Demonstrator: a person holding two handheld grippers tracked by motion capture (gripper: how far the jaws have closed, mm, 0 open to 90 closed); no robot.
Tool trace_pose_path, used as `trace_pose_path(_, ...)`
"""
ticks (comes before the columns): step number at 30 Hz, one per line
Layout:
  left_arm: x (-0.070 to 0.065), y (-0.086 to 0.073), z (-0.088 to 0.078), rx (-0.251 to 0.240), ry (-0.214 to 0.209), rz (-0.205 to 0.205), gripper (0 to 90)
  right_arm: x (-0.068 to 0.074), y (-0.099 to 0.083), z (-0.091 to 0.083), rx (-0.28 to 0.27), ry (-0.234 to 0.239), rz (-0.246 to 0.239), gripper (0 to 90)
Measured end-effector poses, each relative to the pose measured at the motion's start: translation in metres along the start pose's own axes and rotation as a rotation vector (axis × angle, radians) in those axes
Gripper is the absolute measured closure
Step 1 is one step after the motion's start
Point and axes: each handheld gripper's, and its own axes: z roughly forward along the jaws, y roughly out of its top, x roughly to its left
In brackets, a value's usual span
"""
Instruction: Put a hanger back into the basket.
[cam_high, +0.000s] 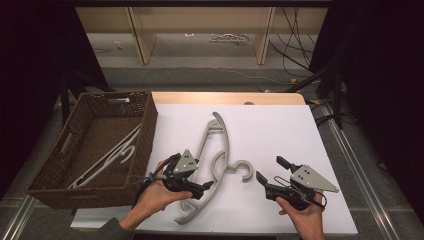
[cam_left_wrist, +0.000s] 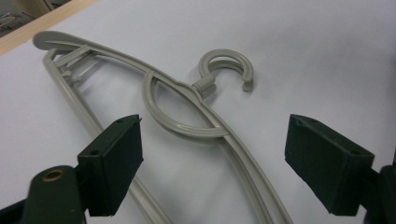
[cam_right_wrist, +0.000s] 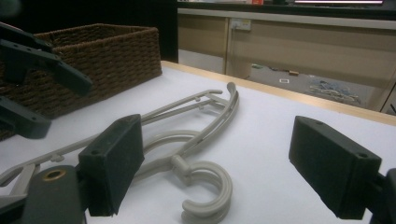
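Note:
A grey-beige plastic hanger lies flat on the white table top, its hook pointing right. My left gripper is open and hovers over the hanger's lower arm. In the left gripper view the jaws stand wide apart either side of the hanger, with nothing held between them. My right gripper is open too, just right of the hook and apart from it. In the right gripper view the hook lies between and ahead of the spread jaws.
A brown wicker basket stands at the table's left edge, and it holds white hangers. Its wall appears in the right gripper view, with the left gripper's jaws in front. Shelving and cables lie beyond the table.

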Motion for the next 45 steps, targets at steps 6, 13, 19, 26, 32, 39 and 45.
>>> trace_pose_path(6,-0.002,0.006,0.023,0.054,-0.017,0.016,19.2,-0.001,0.000,-0.001,0.002,-0.007,-0.010,18.9)
trace_pose_path(13,-0.005,0.015,0.054,0.129,-0.029,-0.016,21.3,-0.001,0.000,0.000,0.003,0.003,-0.005,18.9)
trace_pose_path(19,-0.003,0.022,0.073,0.185,-0.029,-0.011,23.7,-0.001,0.000,0.000,-0.004,0.002,-0.006,18.9)
trace_pose_path(26,0.001,0.022,0.086,0.227,-0.030,0.009,26.6,-0.003,0.000,0.000,-0.004,-0.005,-0.006,18.9)
trace_pose_path(32,0.001,0.025,0.100,0.260,-0.028,0.014,32.0,-0.002,0.000,0.003,-0.009,0.010,-0.006,18.9)
trace_pose_path(39,0.009,0.024,0.111,0.336,-0.032,-0.010,38.3,-0.002,0.000,0.002,-0.003,0.006,-0.003,18.9)
trace_pose_path(45,0.016,0.023,0.118,0.348,-0.074,-0.070,48.1,-0.002,0.000,0.003,-0.010,0.016,-0.003,19.0)
